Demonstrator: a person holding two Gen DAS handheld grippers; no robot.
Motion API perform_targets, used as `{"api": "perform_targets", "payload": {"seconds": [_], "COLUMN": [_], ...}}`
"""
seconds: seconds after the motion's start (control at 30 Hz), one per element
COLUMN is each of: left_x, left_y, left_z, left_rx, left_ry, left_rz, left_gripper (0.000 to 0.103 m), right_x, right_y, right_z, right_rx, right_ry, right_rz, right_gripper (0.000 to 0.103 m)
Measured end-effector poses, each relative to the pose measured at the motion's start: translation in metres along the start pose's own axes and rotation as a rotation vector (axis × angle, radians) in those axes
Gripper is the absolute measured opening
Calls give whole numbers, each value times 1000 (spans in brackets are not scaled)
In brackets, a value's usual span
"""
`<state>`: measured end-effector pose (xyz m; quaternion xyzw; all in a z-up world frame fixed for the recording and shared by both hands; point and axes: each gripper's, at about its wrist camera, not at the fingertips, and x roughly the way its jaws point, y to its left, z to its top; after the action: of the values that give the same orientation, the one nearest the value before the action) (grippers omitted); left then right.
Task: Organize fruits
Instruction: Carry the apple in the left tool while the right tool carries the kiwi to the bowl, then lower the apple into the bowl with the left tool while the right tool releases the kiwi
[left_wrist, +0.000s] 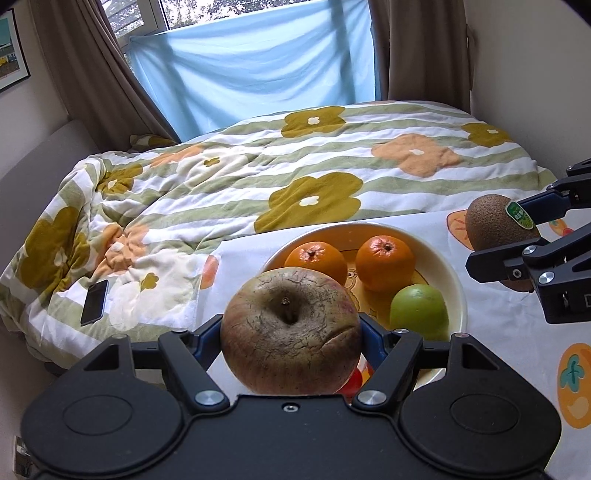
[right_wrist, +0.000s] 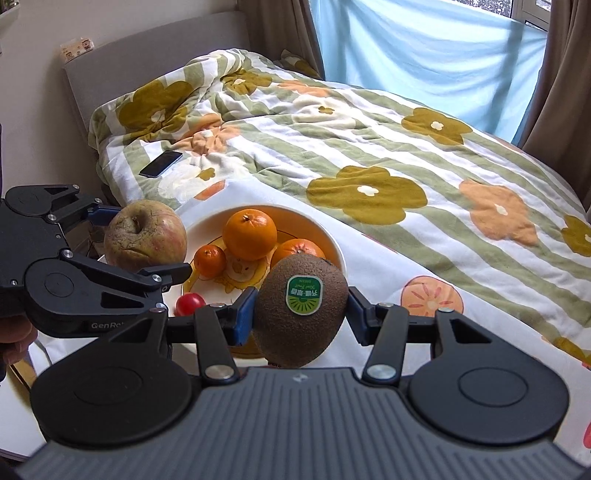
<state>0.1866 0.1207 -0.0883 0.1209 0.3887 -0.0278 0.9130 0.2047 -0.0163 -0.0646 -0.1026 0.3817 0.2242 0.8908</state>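
My left gripper (left_wrist: 291, 332) is shut on a wrinkled brownish apple (left_wrist: 291, 328), held above the near rim of a cream bowl (left_wrist: 456, 284). The apple (right_wrist: 144, 234) and left gripper (right_wrist: 138, 243) also show in the right wrist view. My right gripper (right_wrist: 301, 314) is shut on a kiwi (right_wrist: 301, 314) with a green sticker, held just right of the bowl (right_wrist: 332, 243); it shows in the left wrist view (left_wrist: 498, 229). The bowl holds oranges (left_wrist: 384, 264), a green fruit (left_wrist: 419, 310), a small mandarin (right_wrist: 209, 260) and a cherry tomato (right_wrist: 190, 302).
The bowl stands on a white cloth with orange fruit prints (right_wrist: 388, 273) laid over a table edge beside a bed. A flowered quilt (left_wrist: 295, 177) covers the bed, with a black phone (left_wrist: 95, 301) lying on it. Curtains and a blue sheet hang behind.
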Motion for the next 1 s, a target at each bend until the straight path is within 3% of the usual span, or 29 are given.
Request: {"api": "perform_targets", "payload": {"seconds": [0.5, 0.53, 0.6, 0.63, 1.0], "left_x": [34, 31, 27, 26, 11], "left_y": [4, 5, 4, 3, 8], "left_z": [-2, -2, 0, 1, -20], "left_rx": [72, 78, 105, 115, 106], "left_ry": [3, -20, -43, -47, -46], "left_rz": [-70, -73, -63, -57, -64], "left_gripper": [79, 80, 101, 103, 103], "right_x": [32, 32, 34, 34, 57], "right_y": [17, 17, 17, 16, 23], "right_z": [18, 18, 18, 18, 22], "right_rx": [39, 38, 42, 45, 26], "right_ry": [17, 18, 21, 23, 47], "right_rz": [-23, -23, -23, -21, 10], "right_gripper": [66, 66, 66, 66, 66]}}
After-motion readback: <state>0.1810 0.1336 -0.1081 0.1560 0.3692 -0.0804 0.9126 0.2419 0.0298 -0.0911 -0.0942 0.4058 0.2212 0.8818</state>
